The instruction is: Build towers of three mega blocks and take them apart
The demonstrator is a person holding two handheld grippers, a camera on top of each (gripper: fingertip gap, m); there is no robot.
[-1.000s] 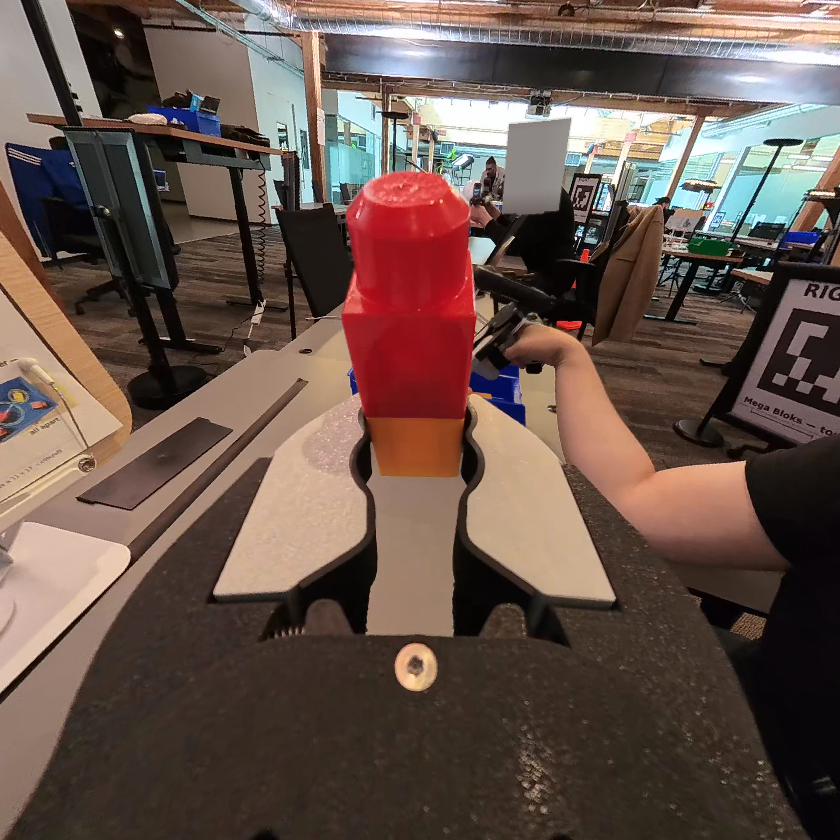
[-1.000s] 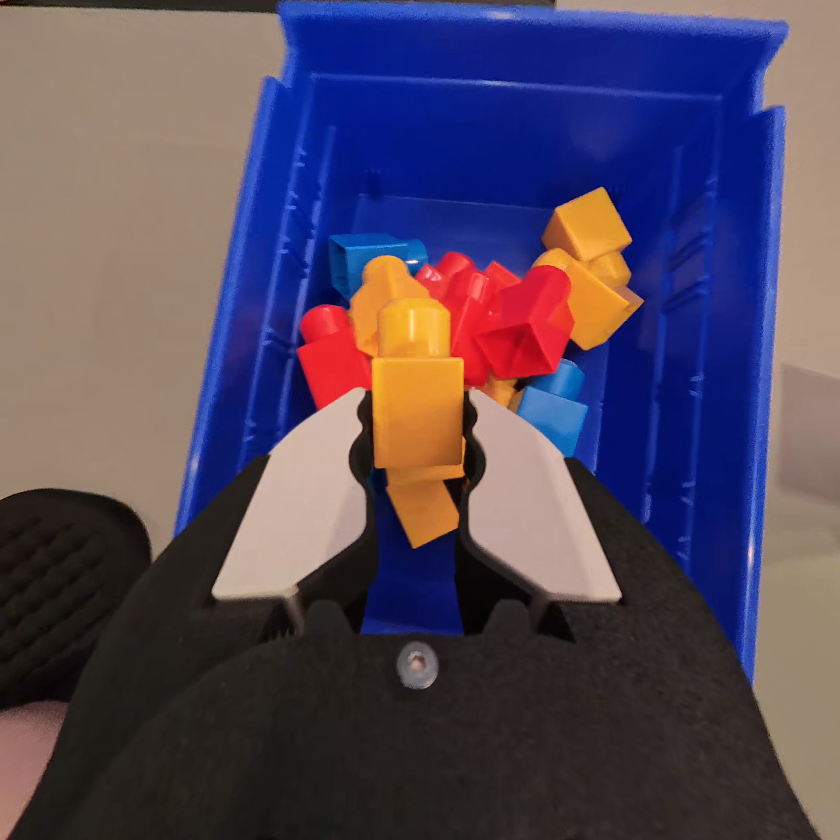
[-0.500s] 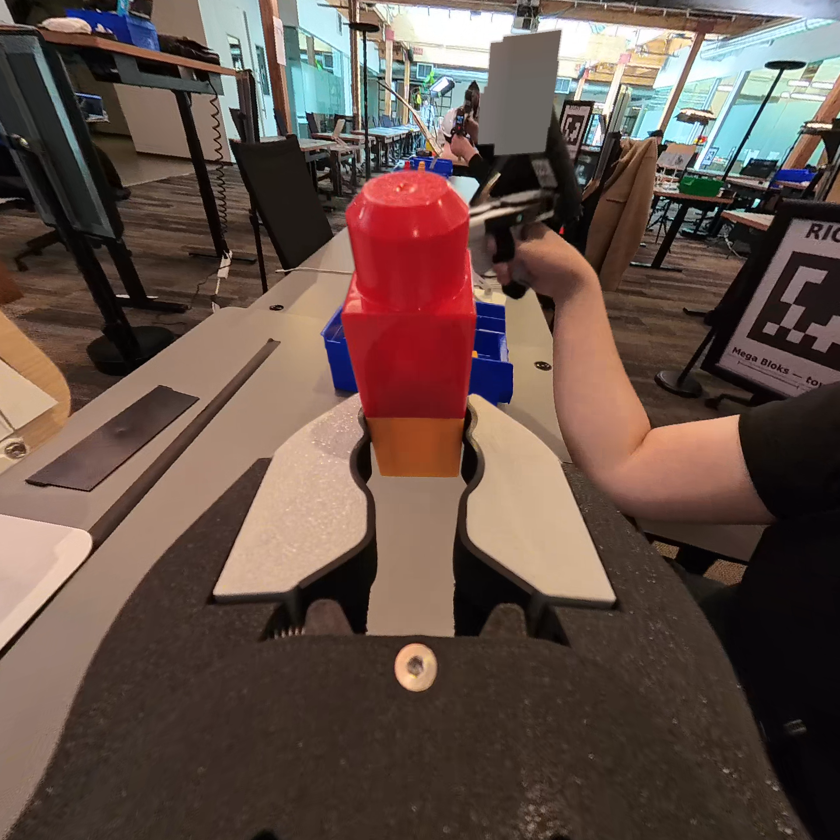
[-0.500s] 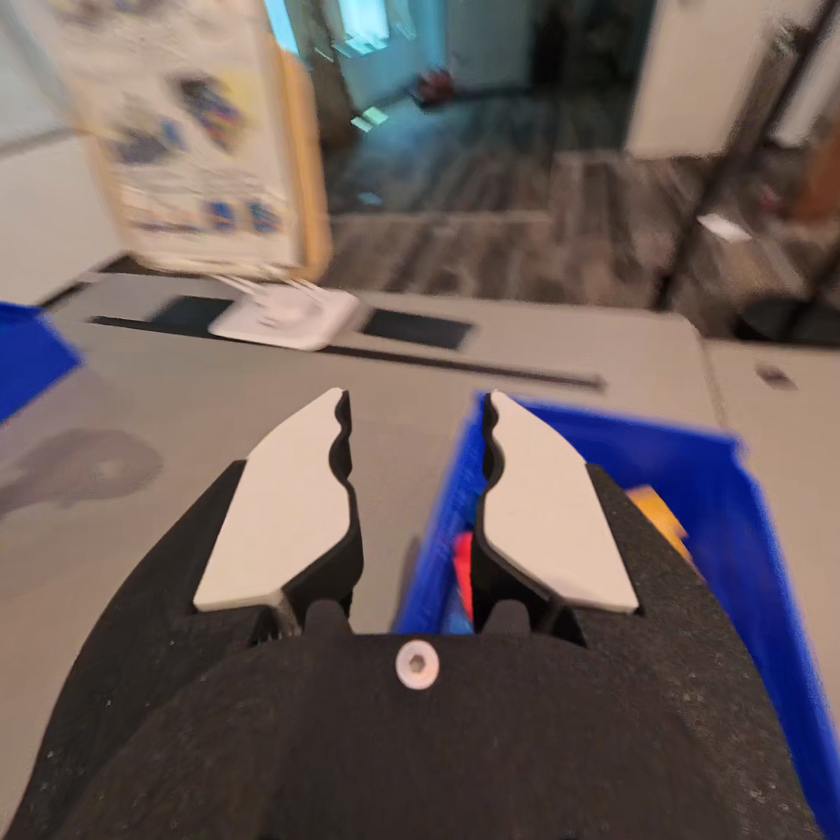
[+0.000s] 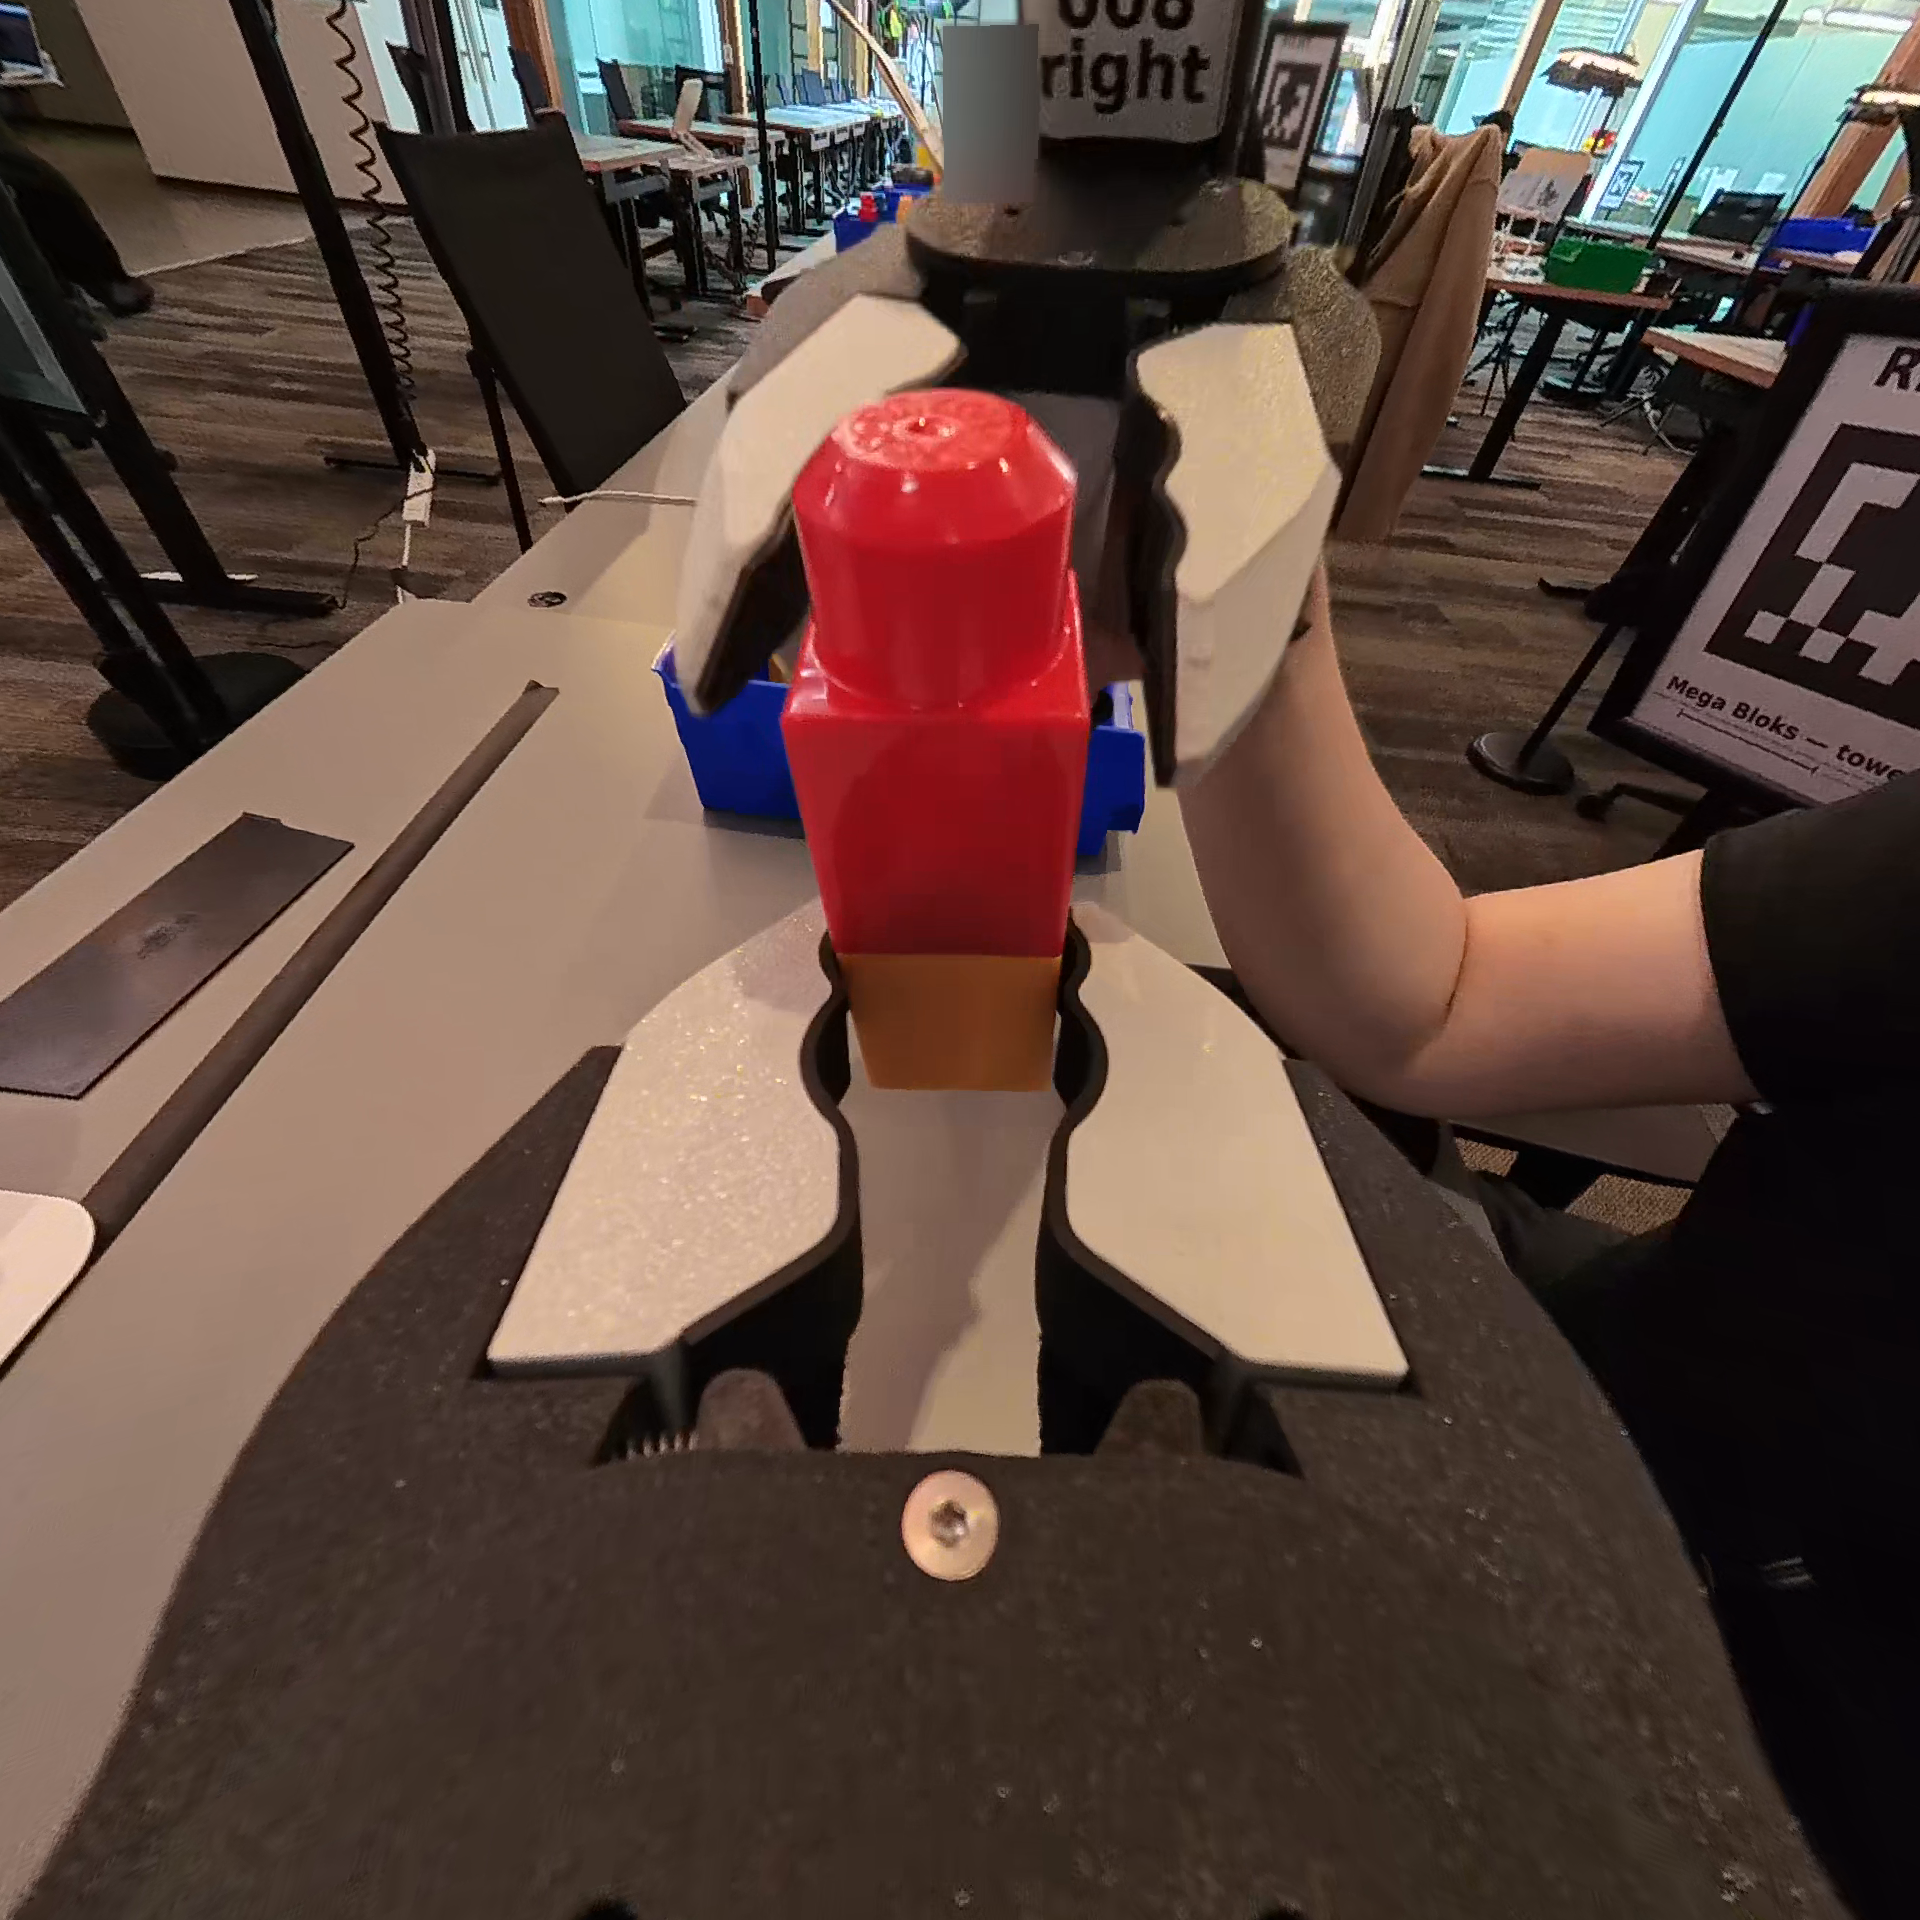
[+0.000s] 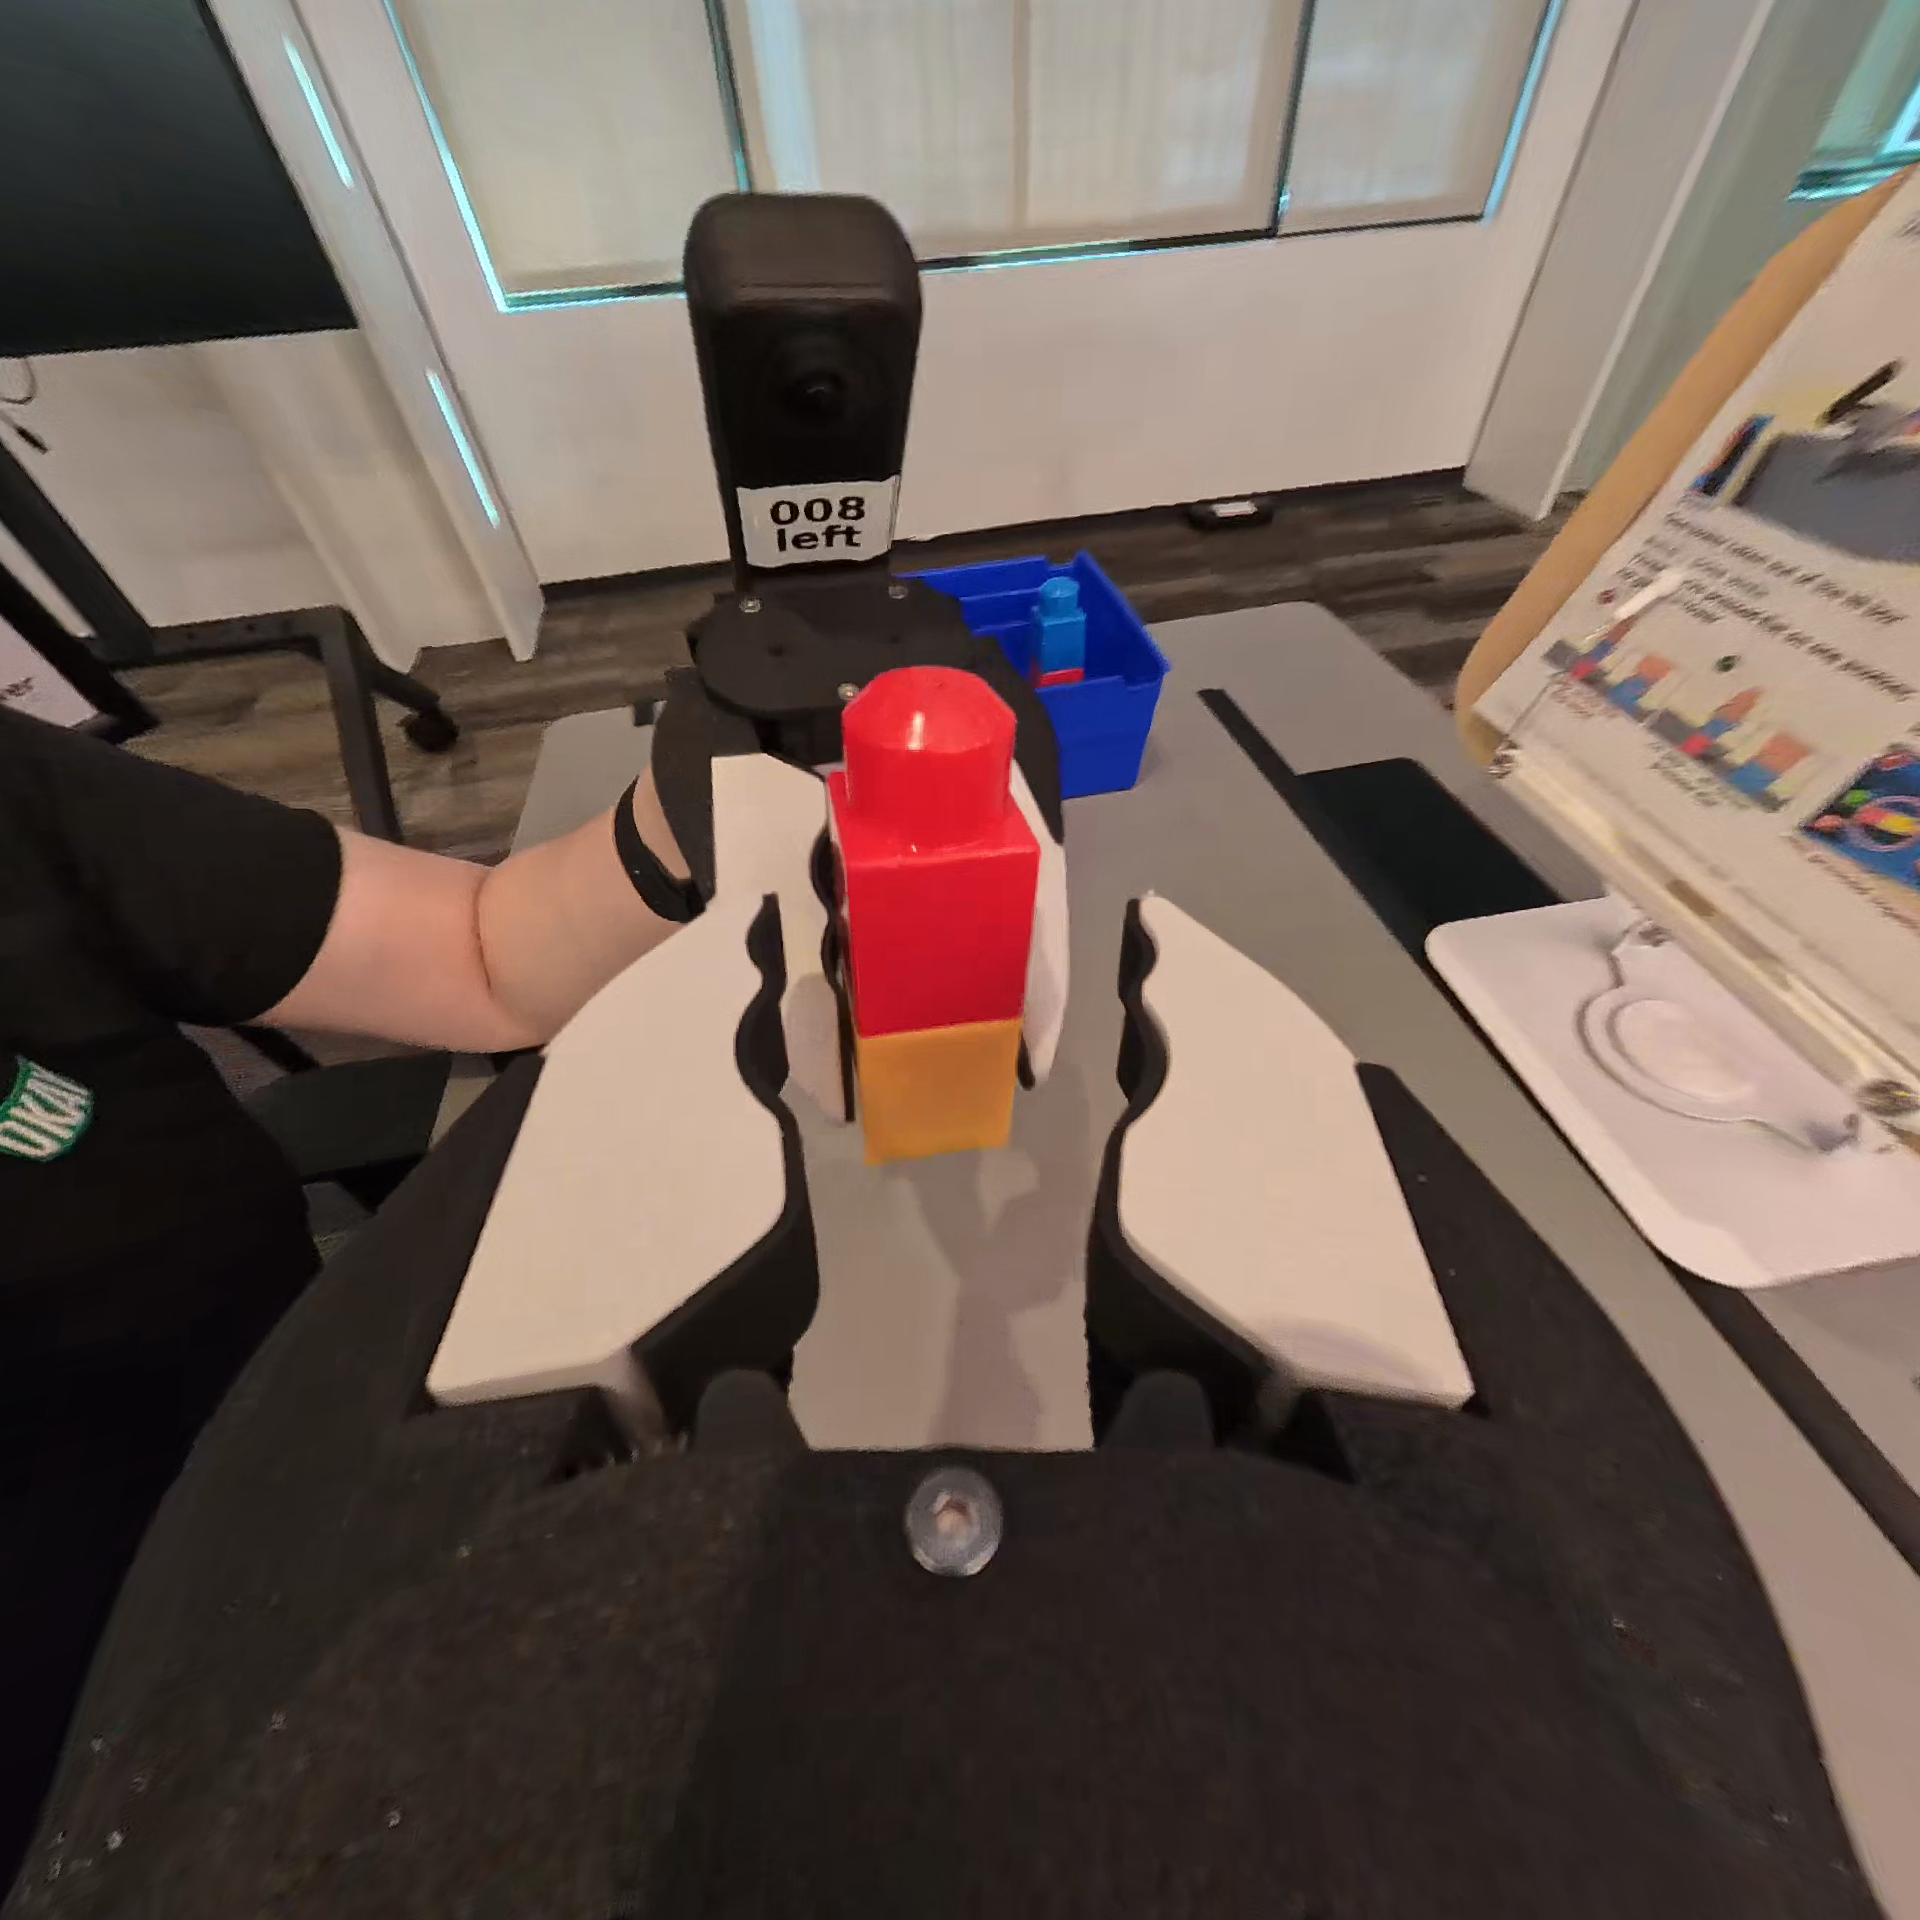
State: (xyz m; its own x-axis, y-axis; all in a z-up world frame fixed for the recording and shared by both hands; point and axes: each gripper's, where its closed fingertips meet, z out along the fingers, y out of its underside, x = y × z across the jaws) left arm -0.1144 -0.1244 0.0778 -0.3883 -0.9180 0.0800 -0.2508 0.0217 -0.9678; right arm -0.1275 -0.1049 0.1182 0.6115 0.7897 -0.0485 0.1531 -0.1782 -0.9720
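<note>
A two-block stack, a red block (image 5: 935, 810) on an orange block (image 5: 951, 1023), stands upright between my grippers. My left gripper (image 5: 951, 997) is shut on the orange block. My right gripper (image 6: 951, 925) is open and faces the left one. Its fingers (image 6: 644, 1143) flank the stack without touching it. In the left wrist view the right gripper (image 5: 945, 675) straddles the red block's stud. The right wrist view shows the red block (image 6: 935, 914), the orange block (image 6: 935, 1091) and the left gripper (image 6: 935, 1039) behind them.
A blue bin (image 5: 727, 748) stands on the grey table (image 5: 468, 987) behind the stack. Another blue bin (image 6: 1112, 717) holds a blue block on a red one. An instruction board on a white stand (image 6: 1662, 1091) is at the right. A person's arm (image 5: 1351, 935) reaches in. About 4 cm separates my left fingertips from my right.
My right gripper let go of the yellow block over the bin, opened, and swung round to face the left gripper, with its fingers now around the stack. My left gripper kept its hold.
</note>
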